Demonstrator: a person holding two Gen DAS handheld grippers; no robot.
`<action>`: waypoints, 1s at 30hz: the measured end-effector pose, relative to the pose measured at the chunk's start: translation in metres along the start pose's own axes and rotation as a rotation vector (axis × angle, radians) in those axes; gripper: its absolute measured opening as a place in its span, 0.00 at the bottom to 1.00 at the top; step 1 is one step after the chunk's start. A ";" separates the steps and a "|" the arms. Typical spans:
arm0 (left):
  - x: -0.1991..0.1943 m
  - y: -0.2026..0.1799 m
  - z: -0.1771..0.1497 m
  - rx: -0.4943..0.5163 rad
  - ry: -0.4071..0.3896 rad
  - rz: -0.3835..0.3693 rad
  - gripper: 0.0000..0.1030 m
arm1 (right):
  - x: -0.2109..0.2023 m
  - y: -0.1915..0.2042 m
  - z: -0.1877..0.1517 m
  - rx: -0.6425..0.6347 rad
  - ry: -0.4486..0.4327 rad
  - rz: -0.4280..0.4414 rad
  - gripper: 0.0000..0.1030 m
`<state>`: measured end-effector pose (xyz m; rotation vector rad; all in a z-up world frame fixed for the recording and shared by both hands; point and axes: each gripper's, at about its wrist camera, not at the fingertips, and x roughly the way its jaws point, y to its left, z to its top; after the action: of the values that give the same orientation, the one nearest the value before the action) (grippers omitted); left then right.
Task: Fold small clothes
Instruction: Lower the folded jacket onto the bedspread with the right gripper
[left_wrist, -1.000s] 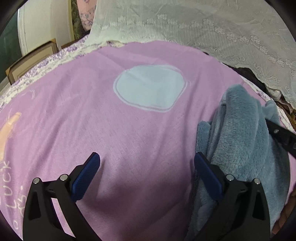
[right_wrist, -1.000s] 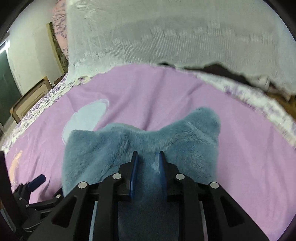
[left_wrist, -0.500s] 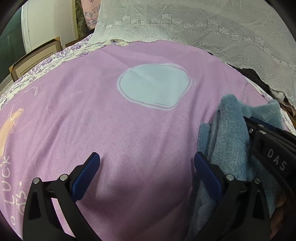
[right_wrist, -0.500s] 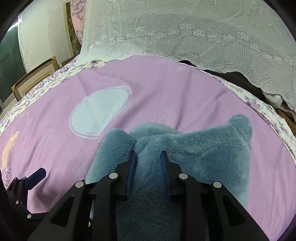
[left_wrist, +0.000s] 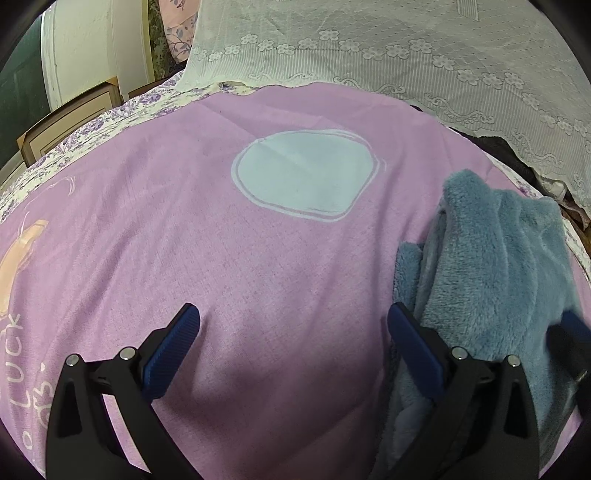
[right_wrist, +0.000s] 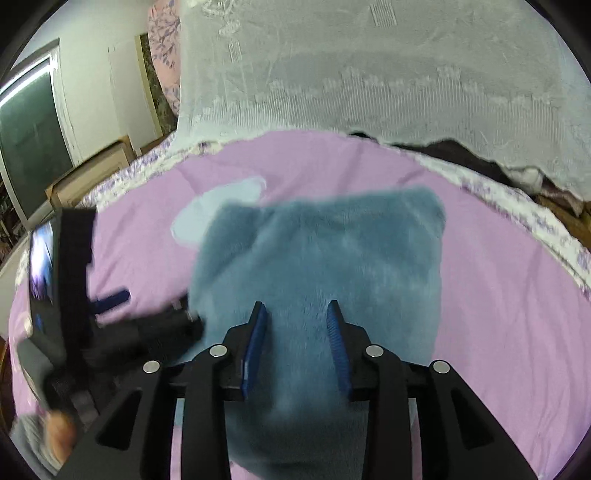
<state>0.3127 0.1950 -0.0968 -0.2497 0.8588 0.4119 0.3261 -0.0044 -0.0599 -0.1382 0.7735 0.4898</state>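
Observation:
A fluffy blue-grey fleece garment (right_wrist: 332, 258) lies in a folded heap on the pink bedsheet (right_wrist: 498, 295). My right gripper (right_wrist: 297, 332) hovers over its near part with the jaws a hand's width apart, fleece between them but not pinched. In the left wrist view the garment (left_wrist: 498, 266) lies at the right, and my left gripper (left_wrist: 291, 332) is wide open and empty over bare sheet, its right fingertip (left_wrist: 402, 317) at the garment's left edge. The left gripper also shows in the right wrist view (right_wrist: 110, 299), blurred.
The pink sheet (left_wrist: 184, 221) has a pale blue oval print (left_wrist: 306, 173) in the middle. A white lace cover (left_wrist: 406, 48) drapes over the far side. A wooden frame (left_wrist: 62, 122) and a wall stand at the far left. Dark clothes (left_wrist: 502, 147) lie under the lace edge.
My right gripper has opened from shut on the fleece, and the garment has dropped flatter on the sheet. The left gripper stayed open and drew closer to the garment.

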 end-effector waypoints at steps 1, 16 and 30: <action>-0.001 -0.001 0.000 0.004 -0.002 0.000 0.96 | 0.001 0.001 -0.003 -0.013 -0.007 -0.010 0.34; -0.008 0.019 0.013 -0.052 0.142 -0.467 0.96 | -0.059 -0.083 -0.024 0.191 -0.133 0.032 0.76; -0.007 0.001 0.002 -0.042 0.209 -0.692 0.96 | 0.022 -0.109 -0.040 0.482 0.014 0.352 0.83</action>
<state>0.3099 0.1948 -0.0900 -0.6118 0.9094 -0.2470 0.3659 -0.1043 -0.1095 0.4498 0.9139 0.6194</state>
